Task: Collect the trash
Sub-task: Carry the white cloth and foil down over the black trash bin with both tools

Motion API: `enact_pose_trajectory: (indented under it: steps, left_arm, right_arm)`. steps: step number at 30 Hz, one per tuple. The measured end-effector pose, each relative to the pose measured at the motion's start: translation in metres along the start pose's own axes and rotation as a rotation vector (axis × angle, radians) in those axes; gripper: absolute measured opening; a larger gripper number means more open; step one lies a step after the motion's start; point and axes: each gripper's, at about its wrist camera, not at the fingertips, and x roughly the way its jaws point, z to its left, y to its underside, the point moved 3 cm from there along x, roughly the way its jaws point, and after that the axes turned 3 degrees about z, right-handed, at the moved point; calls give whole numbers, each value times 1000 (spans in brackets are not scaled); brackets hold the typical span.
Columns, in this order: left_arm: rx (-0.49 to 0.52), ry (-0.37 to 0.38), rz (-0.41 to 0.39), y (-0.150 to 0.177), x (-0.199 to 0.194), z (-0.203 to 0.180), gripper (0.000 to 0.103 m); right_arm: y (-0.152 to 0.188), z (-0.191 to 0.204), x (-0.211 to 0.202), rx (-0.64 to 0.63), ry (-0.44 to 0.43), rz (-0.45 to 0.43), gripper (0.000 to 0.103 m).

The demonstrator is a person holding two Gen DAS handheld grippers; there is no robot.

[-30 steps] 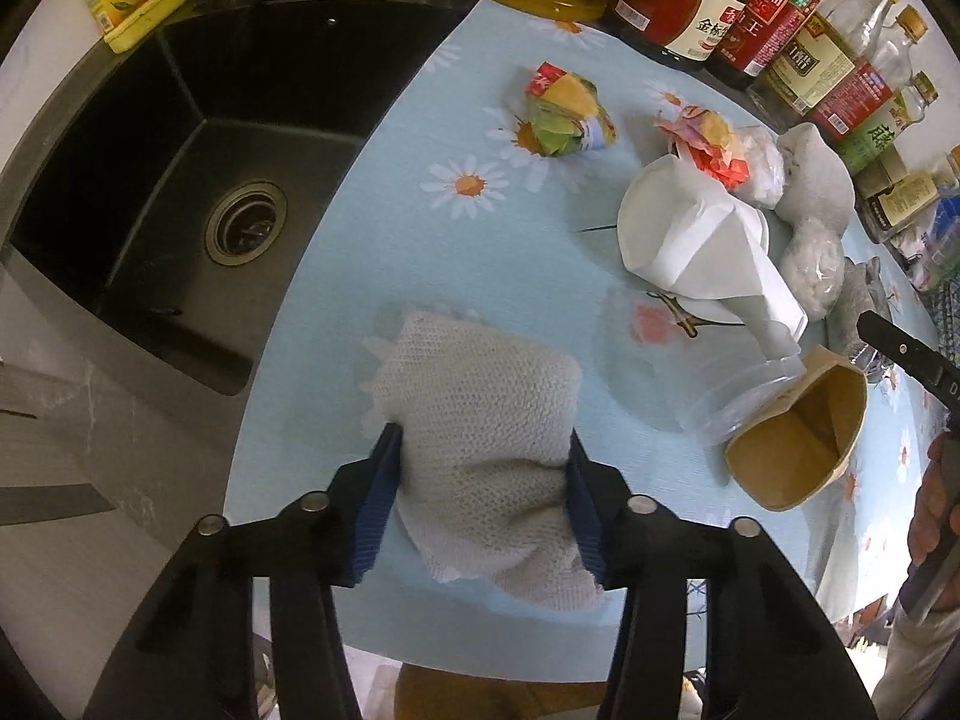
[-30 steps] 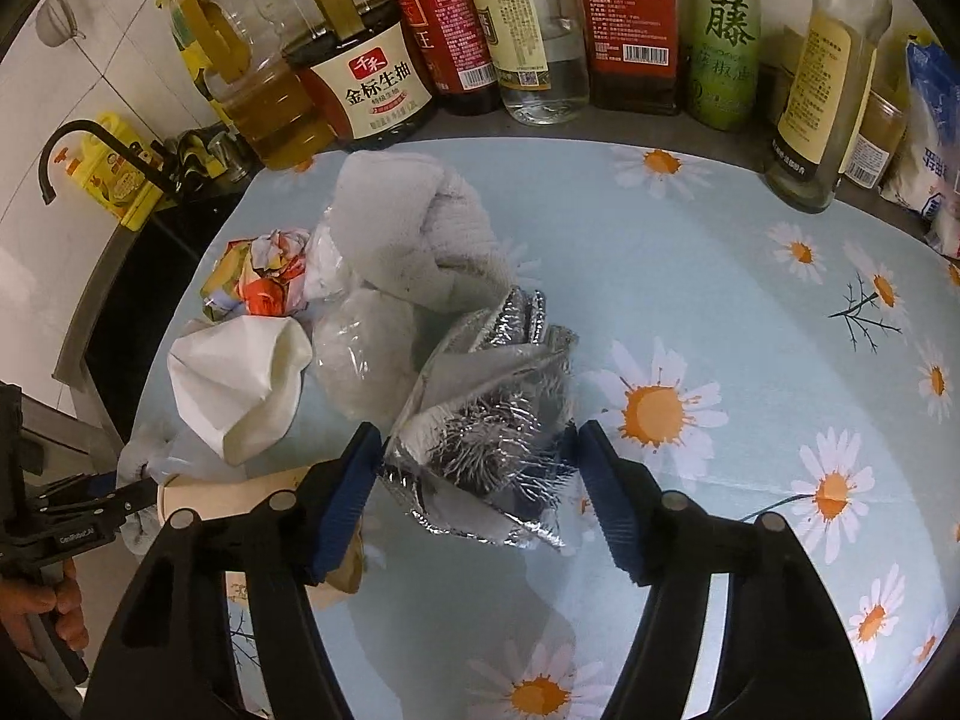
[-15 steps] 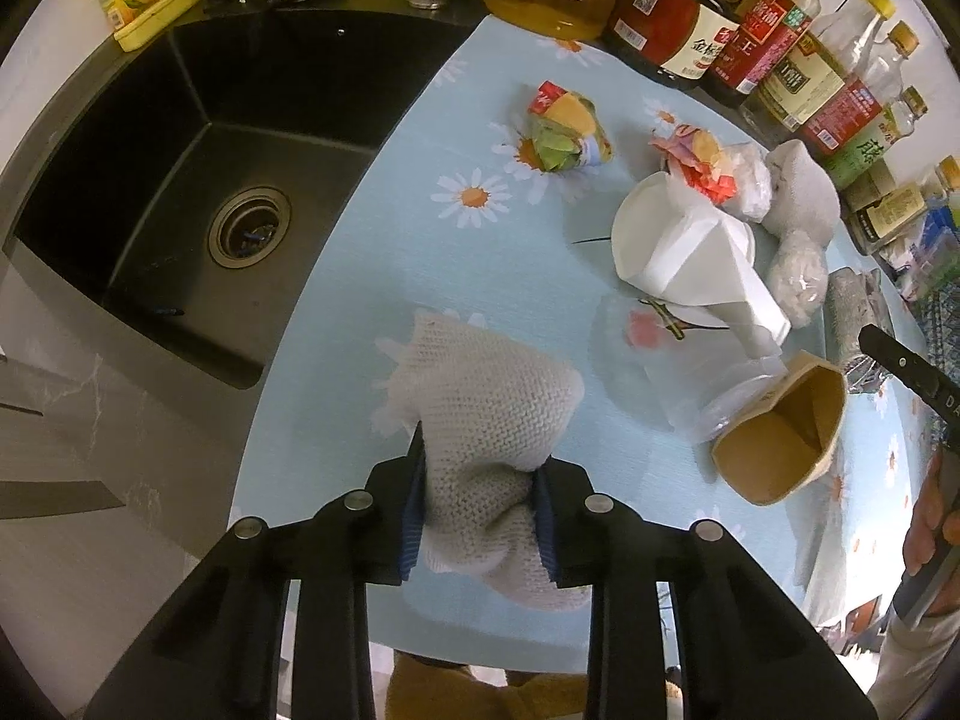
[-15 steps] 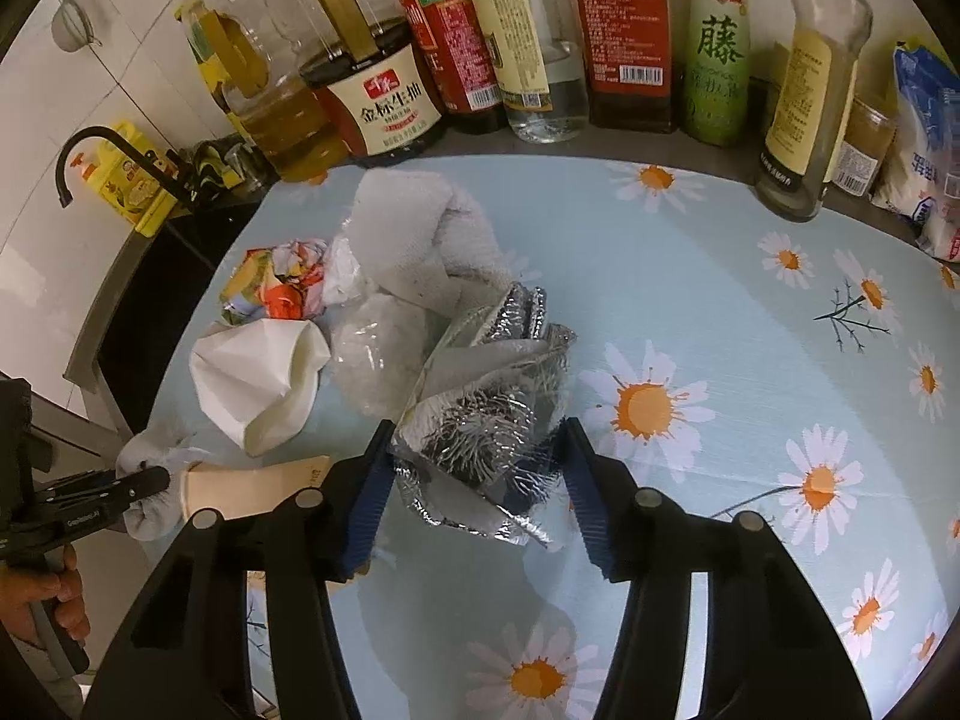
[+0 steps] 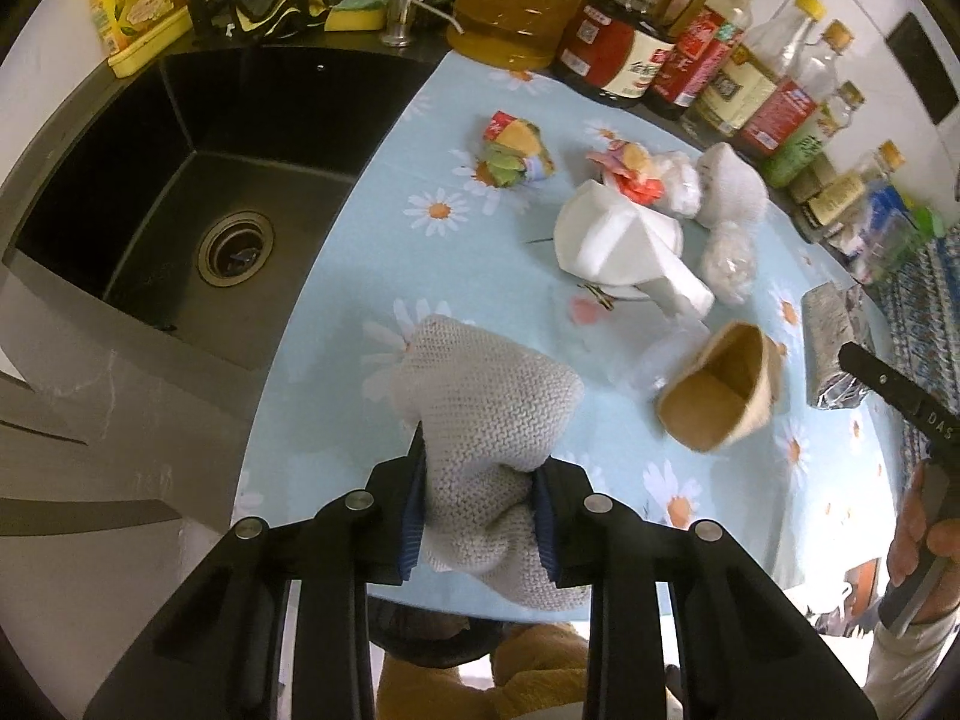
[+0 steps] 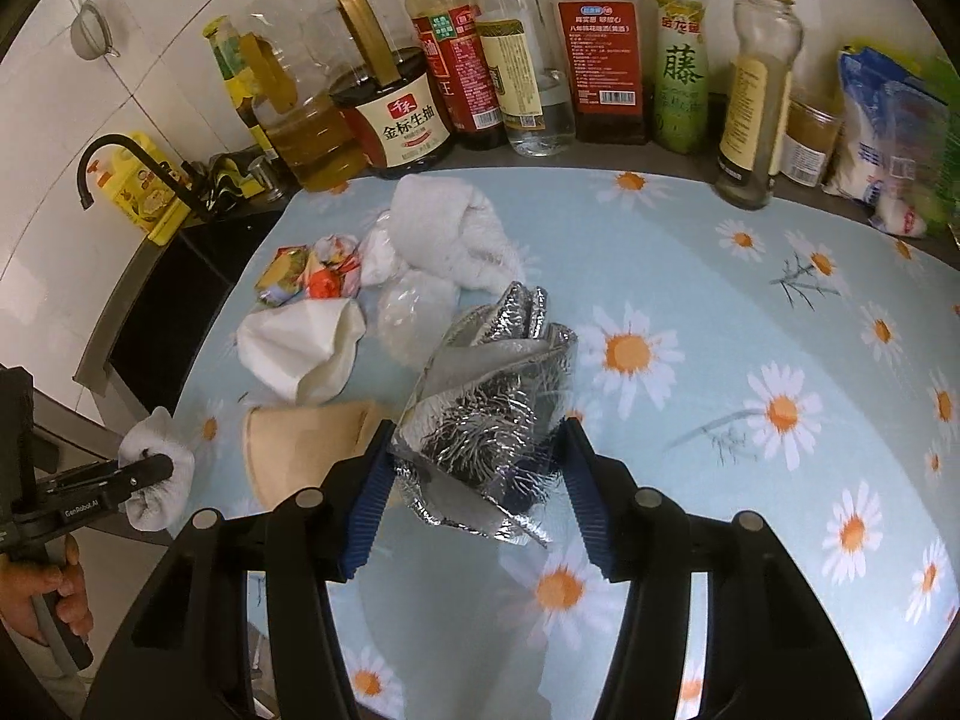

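The left gripper [image 5: 477, 510] was clamped on a pale knitted cloth [image 5: 486, 414] near the front edge of the daisy-patterned table cover [image 5: 372, 198], the jaws pinching the cloth's lower part so that it bunched between the blue pads while the upper part fanned out loose above them. The right gripper [image 6: 474, 480] was closed against a crumpled silver foil bag [image 6: 492, 402] further along the cover, with both pads pressed into its sides. The cloth looked soft and light; it would sag and fold rather than hold a shape, so a grip around a gathered bunch seemed safer than one on a single edge. The foil bag seemed light too, but smooth and springy, likely to crinkle and slide out of a shallow pinch, so a hold across its thick creased middle looked best. Other litter lay between the two: a flattened brown paper cup [image 5: 714, 396], a white paper cone [image 5: 618, 240], clear plastic wrap [image 6: 414, 312], a white towel [image 6: 450, 228] and colourful wrappers [image 5: 513, 156]. A row of sauce bottles [image 6: 603, 42] stood behind, and a dark sink [image 5: 198, 192] lay left of the cover.
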Motion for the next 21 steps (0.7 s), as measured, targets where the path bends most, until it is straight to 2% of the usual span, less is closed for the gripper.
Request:
enact_pose_trajectory:
  steps: [15,21]
  left_arm:
    - [106,98,-28,57,-38,3,28]
    - [131,122,-14,89,-43,12,28]
  right_arm:
    - [97,60,-36,38,-15,2,55]
    - [132,98,-40,12,-65,6,55]
